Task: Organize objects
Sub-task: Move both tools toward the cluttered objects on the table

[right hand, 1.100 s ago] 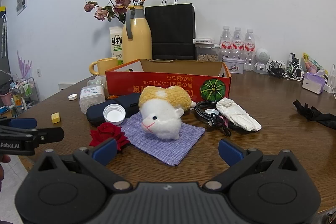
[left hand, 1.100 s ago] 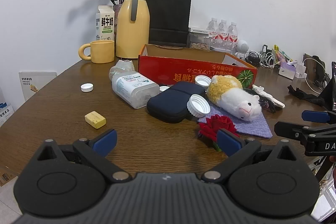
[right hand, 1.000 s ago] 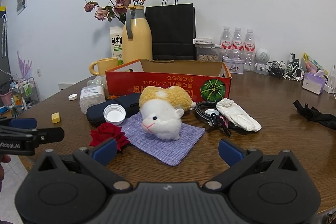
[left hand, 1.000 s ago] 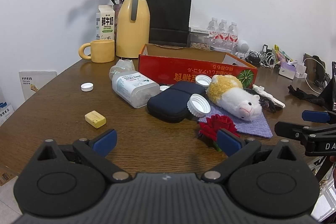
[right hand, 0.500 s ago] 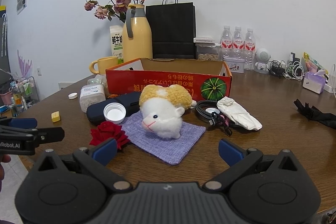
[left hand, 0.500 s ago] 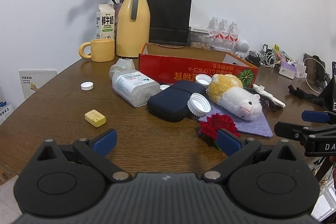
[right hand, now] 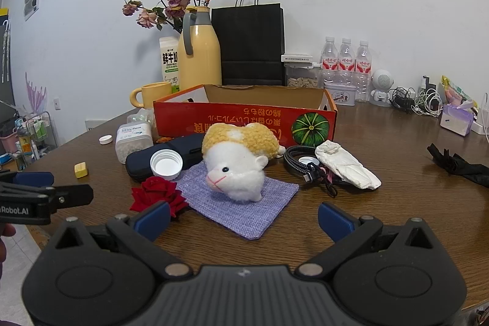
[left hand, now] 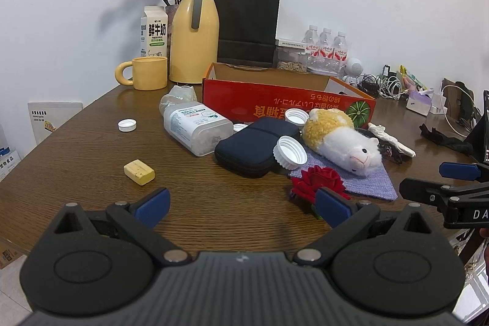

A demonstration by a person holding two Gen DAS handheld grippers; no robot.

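A red cardboard box (left hand: 275,106) (right hand: 244,115) stands open at mid-table. In front of it lie a plush sheep (left hand: 339,139) (right hand: 238,164) on a purple cloth (right hand: 241,203), a red rose (left hand: 318,179) (right hand: 157,193), a navy pouch (left hand: 253,145) with a white lid (left hand: 289,154) leaning on it, a clear pill bottle (left hand: 195,127), a yellow eraser (left hand: 139,171), a black cable (right hand: 301,162) and a white glove (right hand: 345,164). My left gripper (left hand: 243,203) is open near the table's front edge. My right gripper (right hand: 243,217) is open before the cloth. Neither holds anything.
At the back stand a yellow thermos (left hand: 194,38), a yellow mug (left hand: 146,72), a milk carton (left hand: 154,32), a black paper bag (left hand: 247,23), dried flowers and water bottles (right hand: 345,60). A small white cap (left hand: 127,125) lies left. Chargers, a tissue pack (right hand: 458,118) and black cloth (right hand: 458,164) sit right.
Both grippers have crept slightly forward toward the objects. Nothing on the table has moved, and both grippers stay open.
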